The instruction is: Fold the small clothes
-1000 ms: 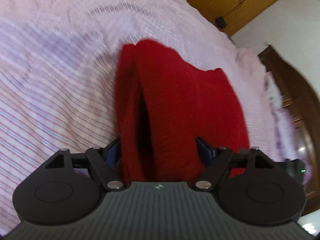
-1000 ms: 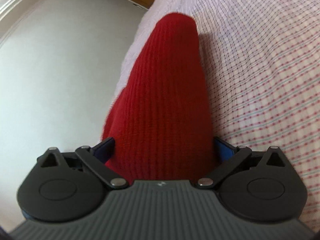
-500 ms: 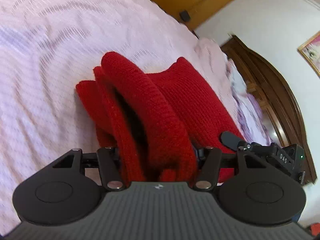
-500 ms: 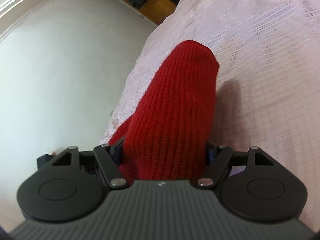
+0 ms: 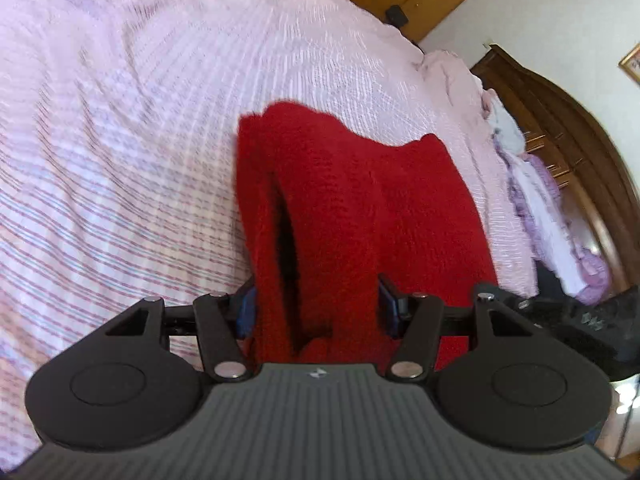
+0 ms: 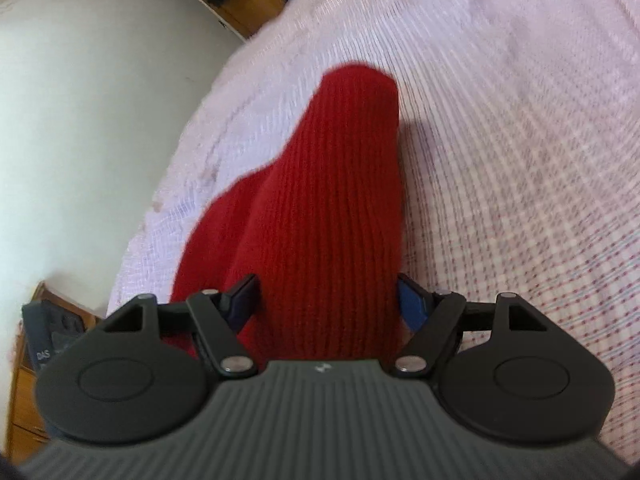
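The red knit garment [image 5: 360, 216] fills the gap between both pairs of jaws, bunched thick and hanging over the striped bedspread [image 5: 120, 160]. The left gripper [image 5: 316, 300] and right gripper [image 6: 326, 300] each clamp a wad of it, the right having just closed in. Risk: the bulky knit slips out unevenly, skewing the fold. Both grippers tilt downward.

Each gripper is built alike. The left gripper [image 5: 316, 304] and the right gripper [image 6: 328, 300] are fronted by a dark grey ribbed housing stamped with a small pale emblem. Two matt black round lobes flank it, joined by black link arms fixed with silver rivets. Blue pads line the black fingers [image 6: 412, 308].
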### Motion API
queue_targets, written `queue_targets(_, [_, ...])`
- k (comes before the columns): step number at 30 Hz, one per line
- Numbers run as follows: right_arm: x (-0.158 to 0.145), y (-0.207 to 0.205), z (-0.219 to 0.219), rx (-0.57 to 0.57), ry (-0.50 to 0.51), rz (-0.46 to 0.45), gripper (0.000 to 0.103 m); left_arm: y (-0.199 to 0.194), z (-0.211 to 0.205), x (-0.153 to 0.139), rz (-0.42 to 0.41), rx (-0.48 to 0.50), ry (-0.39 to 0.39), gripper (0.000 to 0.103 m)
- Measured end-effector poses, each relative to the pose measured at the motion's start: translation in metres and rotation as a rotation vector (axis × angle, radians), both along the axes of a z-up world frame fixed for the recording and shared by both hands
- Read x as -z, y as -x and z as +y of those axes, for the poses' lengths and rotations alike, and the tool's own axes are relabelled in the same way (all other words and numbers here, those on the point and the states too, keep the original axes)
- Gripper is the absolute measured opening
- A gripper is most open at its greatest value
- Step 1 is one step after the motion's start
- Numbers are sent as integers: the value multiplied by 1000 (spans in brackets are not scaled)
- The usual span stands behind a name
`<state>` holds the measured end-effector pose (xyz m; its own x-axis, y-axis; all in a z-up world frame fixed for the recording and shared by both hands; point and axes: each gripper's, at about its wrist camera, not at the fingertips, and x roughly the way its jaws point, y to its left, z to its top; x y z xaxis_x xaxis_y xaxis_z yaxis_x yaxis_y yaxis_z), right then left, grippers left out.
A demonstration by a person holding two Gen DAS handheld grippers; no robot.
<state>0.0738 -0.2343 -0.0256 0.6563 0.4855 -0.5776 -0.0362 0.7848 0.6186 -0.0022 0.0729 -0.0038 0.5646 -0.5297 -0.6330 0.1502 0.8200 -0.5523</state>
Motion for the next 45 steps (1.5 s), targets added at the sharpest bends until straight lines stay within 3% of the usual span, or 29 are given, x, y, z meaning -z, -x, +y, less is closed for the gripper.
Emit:
queue_targets(1, [-3,2,-2,18,14,-31,73,3,0,-4,-22,-7,-27,64])
queue_targets(3, [-7,8,-4,34,46,-75,60,4,-1,-11,-57,-13,-79,64])
queue_targets(6, [-2,7,4,7,98,-83,58,-10,-5,-13,-78,-8,-182,64])
queue_targets(9, [2,7,27,-36,250,-120,59,-22,-12,0,-91,7,-282,69])
queue_targets(14, [7,9,29,-33,260,-126,61,-26,1,5,-55,-6,-228,73])
queue_targets(20, [-11,27,26,15,246,-158,64,-4,-9,-17,-101,-12,-282,73])
queue_targets(22, [-17,36,26,27,260,-186,68,9,-12,-29,-125,-24,-301,73])
queue_targets(24, [-22,50,24,44,270,-205,80,25,-15,-40,-153,-34,-326,73])
queue_targets(28, [-21,72,24,56,288,-195,81,54,-22,-48,-176,-35,-357,74])
queue_targets(35, [6,96,38,38,376,-118,81,78,-44,-11,-114,-14,-362,75])
queue_targets(40, [25,103,54,32,494,-115,81,77,-64,17,-87,-56,-481,75])
queue_targets(45, [47,99,61,33,510,-71,80,77,-79,23,-103,-55,-571,75])
